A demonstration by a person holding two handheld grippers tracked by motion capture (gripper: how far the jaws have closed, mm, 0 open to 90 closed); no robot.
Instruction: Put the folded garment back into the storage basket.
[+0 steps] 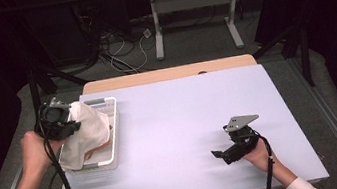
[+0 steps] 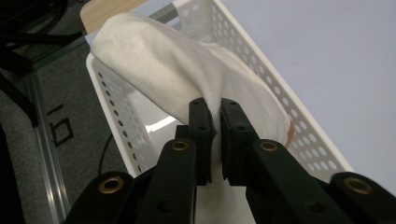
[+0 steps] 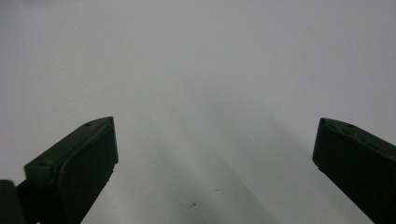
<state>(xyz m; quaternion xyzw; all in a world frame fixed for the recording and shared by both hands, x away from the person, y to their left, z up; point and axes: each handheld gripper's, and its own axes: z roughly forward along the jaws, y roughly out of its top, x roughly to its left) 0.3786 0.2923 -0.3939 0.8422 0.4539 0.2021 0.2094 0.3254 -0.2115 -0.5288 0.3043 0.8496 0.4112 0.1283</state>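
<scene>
Your left gripper (image 1: 72, 126) is clamped on a white cloth (image 1: 86, 132) — in the left gripper view the two black jaws stand almost together, with a fold of the fabric (image 2: 187, 74) pinched between their pads. The cloth hangs from that pinch and drapes down into a white perforated basket (image 1: 114, 133), which sits at the left edge of the pale table (image 1: 186, 122). In the high view the bulk of the cloth lies over the basket's near and left parts, and a patch of something orange-pink shows beneath it inside the basket; what that is cannot be told. The left gripper view shows the basket's wall of round holes (image 2: 299, 126) running along both sides of the cloth, and the cloth's upper hump reaching to the basket's far corner.

Your left hand (image 1: 35, 149) holds the gripper from the table's left side, its black cable trailing down past your sleeve.

Your right gripper (image 1: 226, 154) rests low over the table's near right part, well apart from the basket — its jaws spread wide, nothing between them. The right gripper view shows bare table surface (image 3: 201, 93) between the two black pads (image 3: 88, 158). A grey three-cornered plate (image 1: 241, 121) sits on top of it.
</scene>
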